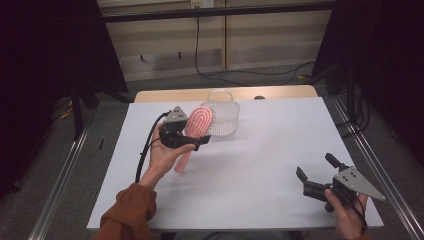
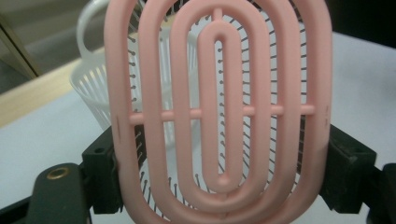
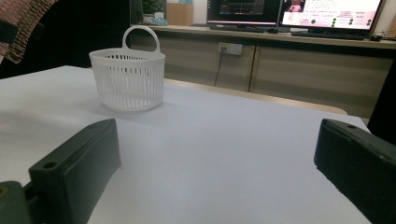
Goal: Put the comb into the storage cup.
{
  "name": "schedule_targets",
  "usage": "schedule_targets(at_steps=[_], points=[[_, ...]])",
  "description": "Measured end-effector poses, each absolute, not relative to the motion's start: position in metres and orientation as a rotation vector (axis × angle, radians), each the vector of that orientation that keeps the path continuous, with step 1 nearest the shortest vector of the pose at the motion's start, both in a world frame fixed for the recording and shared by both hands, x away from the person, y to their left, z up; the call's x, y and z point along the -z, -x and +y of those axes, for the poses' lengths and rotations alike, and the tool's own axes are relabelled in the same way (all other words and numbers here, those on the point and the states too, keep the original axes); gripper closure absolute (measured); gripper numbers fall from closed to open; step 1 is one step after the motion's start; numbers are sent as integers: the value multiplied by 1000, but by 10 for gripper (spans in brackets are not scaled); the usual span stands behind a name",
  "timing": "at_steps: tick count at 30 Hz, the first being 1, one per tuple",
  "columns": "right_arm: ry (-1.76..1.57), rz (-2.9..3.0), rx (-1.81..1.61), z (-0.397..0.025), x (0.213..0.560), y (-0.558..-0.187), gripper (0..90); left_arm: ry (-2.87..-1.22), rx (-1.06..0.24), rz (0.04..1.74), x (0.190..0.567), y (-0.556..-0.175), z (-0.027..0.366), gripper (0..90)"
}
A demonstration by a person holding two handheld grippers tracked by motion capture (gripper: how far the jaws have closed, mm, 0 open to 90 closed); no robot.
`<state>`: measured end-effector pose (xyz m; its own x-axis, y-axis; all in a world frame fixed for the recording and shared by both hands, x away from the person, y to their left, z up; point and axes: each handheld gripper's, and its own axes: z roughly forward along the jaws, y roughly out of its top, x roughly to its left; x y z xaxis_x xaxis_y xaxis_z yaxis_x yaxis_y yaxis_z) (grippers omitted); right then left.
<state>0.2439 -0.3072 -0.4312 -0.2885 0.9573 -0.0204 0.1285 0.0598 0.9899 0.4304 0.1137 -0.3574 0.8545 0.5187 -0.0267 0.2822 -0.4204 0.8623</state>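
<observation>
Left tongs (image 1: 192,140) clamped on the oval head of a pink hairbrush (image 1: 196,125), one black jaw on each long edge of the head, as the left gripper view shows from close behind the brush (image 2: 219,112). The brush is held off the bench (image 1: 260,165), handle slanting down and toward the person, head raised and lying just beside the white basket (image 1: 222,117); in the high view head and basket rim overlap, but whether they touch cannot be told. Through the open ribs of the head the slatted basket wall (image 2: 93,88) and its loop handle are visible directly beyond.

Right tongs (image 1: 316,172) released: jaws spread wide, grasping nothing, held low over the near right part of the bench and well apart from brush and basket. The right gripper view looks between these jaws across bare bench to the basket (image 3: 127,79), which stands upright near the far edge; its inside cannot be seen from here.

Progress, as judged: the pick-up is done and the carry toward the basket is well along. Left to do, apparently, are bringing the head over the rim, lowering the brush inside past the loop handle, and letting the left tongs go. The basket is light and could shift if nudged.
</observation>
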Motion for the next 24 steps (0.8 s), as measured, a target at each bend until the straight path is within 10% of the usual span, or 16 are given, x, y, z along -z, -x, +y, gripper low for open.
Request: schedule_targets(at_steps=[24], points=[[-1123, 1538, -1321, -307, 431, -243, 0, -1820, -383, 557, 336, -419, 126, 197]])
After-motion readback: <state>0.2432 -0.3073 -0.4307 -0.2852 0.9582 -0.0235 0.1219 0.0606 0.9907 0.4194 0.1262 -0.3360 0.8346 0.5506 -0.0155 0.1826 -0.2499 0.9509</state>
